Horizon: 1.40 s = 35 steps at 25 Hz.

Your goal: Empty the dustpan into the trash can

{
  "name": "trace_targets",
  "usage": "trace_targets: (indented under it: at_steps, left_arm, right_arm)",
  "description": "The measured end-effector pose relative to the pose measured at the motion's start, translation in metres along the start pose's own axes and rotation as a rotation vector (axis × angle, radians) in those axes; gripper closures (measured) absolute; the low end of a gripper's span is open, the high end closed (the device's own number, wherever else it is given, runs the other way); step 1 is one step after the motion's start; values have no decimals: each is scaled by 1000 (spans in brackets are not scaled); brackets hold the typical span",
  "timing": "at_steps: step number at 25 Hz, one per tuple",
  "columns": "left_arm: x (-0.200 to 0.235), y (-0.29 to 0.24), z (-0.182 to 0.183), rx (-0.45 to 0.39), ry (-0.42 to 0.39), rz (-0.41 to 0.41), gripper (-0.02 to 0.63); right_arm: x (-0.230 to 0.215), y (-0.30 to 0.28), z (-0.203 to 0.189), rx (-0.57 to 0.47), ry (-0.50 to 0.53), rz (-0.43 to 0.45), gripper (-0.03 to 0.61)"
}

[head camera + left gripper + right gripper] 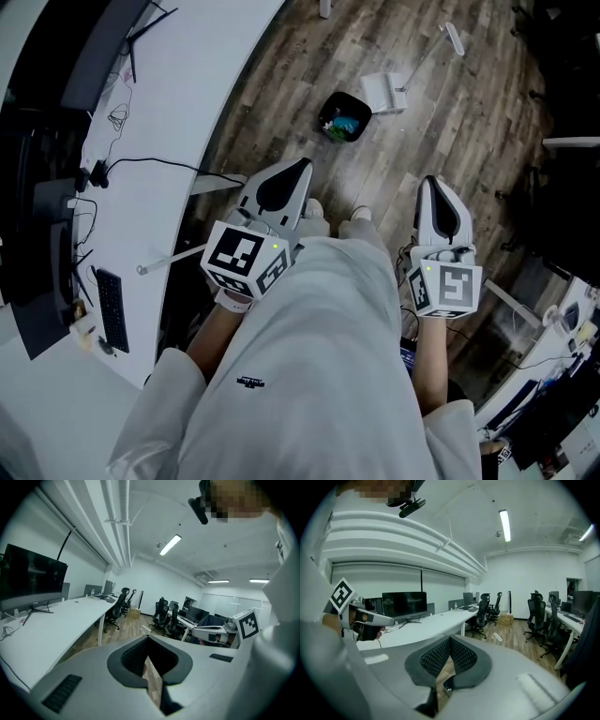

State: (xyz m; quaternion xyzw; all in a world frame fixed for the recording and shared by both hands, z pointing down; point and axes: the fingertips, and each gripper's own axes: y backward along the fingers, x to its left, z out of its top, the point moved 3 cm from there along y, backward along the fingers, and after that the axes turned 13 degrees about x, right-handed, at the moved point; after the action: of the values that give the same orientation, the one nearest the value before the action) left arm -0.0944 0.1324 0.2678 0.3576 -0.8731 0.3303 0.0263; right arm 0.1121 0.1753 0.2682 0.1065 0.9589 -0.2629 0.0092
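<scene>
Right gripper [450, 637] closed, empty; desk [436, 620] beyond.

White left tongs [302, 169], right tongs [431, 183] — pale shirt [309, 375]

text: none legible | shirt logo [249, 382]: too small to read | marker cube [246, 258]: pattern only

My left gripper [298, 169] points to 1 o'clock, jaws together, nothing between them. My right gripper [430, 183] points to 12 o'clock, jaws together, empty too. My forearms [221, 330] are bare, held at my waist.
</scene>
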Motion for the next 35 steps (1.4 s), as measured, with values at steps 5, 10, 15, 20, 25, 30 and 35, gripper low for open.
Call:
trace_targets:
  at_steps: [5,10,15,20,25,30,35]
  left_arm:
    - [-10,-4,0,2,-24,-11,607]
    - [-14,1,-4,10,-37,-16,607]
    - [-14,3,-6,11,-43,-24,607]
    - [-8,9,-8,10,-48,-26,607]
    - [-4,14,-13,9,-40,-28,607]
    - [-5,17,-12,4,-37,-43,607]
    - [-7,13,-13,16,-41,-64,607]
  right_arm:
    - [-11,13,-9,-1,-19,-12,566]
    - [-11,16,-10,-8,-13,-16,566]
    - [-8,12,-12,-15,-15,-4,566]
    - [0,10,-15,-17,-13,-24,566]
    - [9,11,-15,-6,-16,-4,568]
    - [15,12,-13,-5,-5,21,568]
    - [22,15,-15,3,29,36,568]
